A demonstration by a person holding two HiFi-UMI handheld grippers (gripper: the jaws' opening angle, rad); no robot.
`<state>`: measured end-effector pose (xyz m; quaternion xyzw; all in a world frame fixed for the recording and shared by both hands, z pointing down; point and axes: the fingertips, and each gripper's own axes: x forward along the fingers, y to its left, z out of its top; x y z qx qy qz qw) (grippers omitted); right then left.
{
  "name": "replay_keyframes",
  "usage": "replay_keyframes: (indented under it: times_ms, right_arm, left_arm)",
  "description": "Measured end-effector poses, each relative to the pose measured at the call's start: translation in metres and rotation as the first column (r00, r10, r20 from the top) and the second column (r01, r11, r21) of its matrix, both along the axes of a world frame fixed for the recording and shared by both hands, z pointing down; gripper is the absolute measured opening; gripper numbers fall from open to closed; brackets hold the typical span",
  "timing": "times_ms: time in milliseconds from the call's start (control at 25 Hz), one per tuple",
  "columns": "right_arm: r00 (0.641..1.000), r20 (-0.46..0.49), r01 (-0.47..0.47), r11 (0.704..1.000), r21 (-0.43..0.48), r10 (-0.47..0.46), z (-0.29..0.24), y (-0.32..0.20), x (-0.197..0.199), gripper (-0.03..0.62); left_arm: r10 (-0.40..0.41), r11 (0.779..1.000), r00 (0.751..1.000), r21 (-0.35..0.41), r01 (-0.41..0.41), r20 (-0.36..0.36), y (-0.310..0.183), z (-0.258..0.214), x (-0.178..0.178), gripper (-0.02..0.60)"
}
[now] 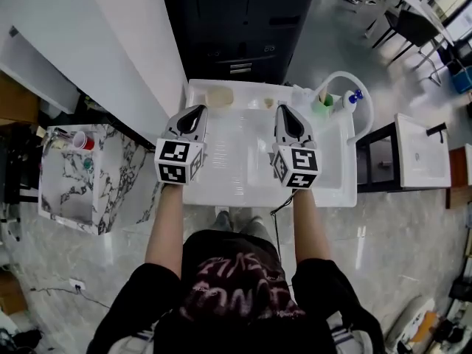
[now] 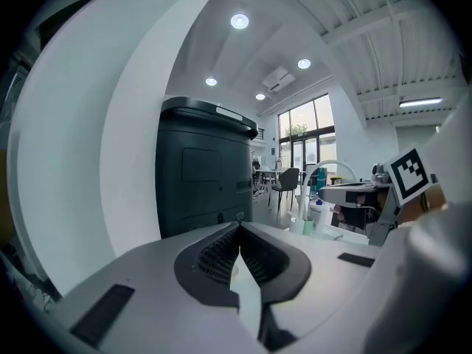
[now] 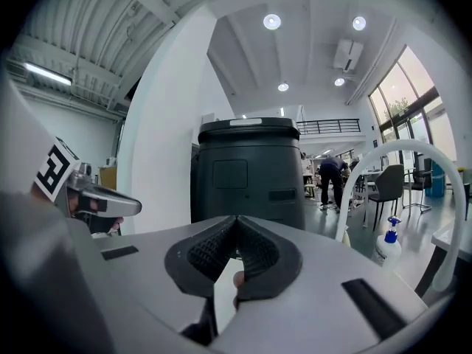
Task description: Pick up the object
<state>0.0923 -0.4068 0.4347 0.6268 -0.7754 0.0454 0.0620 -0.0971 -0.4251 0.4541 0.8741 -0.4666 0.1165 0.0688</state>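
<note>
Object: task names none; I judge it to be the beige lump [image 1: 219, 96] at the far edge of the bench [image 1: 221, 169], near the far-left corner.
Other candidates: a small tan bit [image 1: 268, 102] at the middle of the far edge; a green cup [image 1: 325, 102] and a bottle [image 1: 352, 98] toward the far-right corner.
Left tool [image 1: 198, 109]: jaws together at the tips with nothing between them, as its own view shows [image 2: 239, 227]; it hangs over the bench's left half and points at the far edge.
Right tool [image 1: 285, 109]: jaws meet at the tips [image 3: 236, 218] and clamp nothing; a pale shape shows through the gap below them, and I cannot tell what it is. It hangs over the bench's right half, level with the left tool.
Bearing: the lump lies ahead of the left tool and a little toward the bench's middle, near but apart.
Nearer hand: left for the lump; right for the tan bit, which lies just ahead of it.
Long axis: the lump looks roundish, perhaps a touch wider along the far edge; too small to be sure.
Next move, judged: part the left jaws, then go forward and down over the lump.
</note>
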Motion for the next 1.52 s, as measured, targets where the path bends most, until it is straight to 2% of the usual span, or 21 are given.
replay_keyframes:
  times_ms: [600, 880, 1040, 1200, 1320, 1520]
  right_arm:
    - [0.998, 0.042, 0.051, 0.998, -0.030, -0.049, 0.017, -0.059, 0.025, 0.015]
    - [0.997, 0.044, 0.062, 0.998, -0.031, -0.061, 0.018, -0.076, 0.031, 0.015]
    - [0.998, 0.035, 0.060, 0.998, -0.023, -0.059, 0.015, -0.087, 0.035, 0.015]
    - [0.998, 0.025, 0.056, 0.998, -0.026, -0.055, 0.018, -0.098, 0.040, 0.015]
    - [0.998, 0.025, 0.052, 0.998, -0.027, -0.051, 0.020, -0.104, 0.044, 0.015]
    - [0.998, 0.029, 0.055, 0.997, -0.047, -0.054, 0.029, -0.110, 0.044, 0.015]
  left_arm:
    - [-0.030, 0.998, 0.999, -0.051, 0.031, 0.031, -0.053, 0.020, 0.041, 0.015]
    - [-0.032, 0.994, 0.998, -0.105, 0.038, 0.052, -0.069, 0.051, 0.050, 0.015]
    - [-0.039, 0.988, 0.998, -0.150, 0.045, 0.042, -0.084, 0.072, 0.056, 0.015]
    - [0.013, 0.975, 0.994, -0.222, 0.012, 0.110, -0.096, 0.110, 0.068, 0.017]
    - [0.054, 0.962, 0.987, -0.273, -0.011, 0.151, -0.105, 0.137, 0.079, 0.112]
    - [0.132, 0.940, 0.957, -0.339, -0.039, 0.256, -0.117, 0.176, 0.090, 0.173]
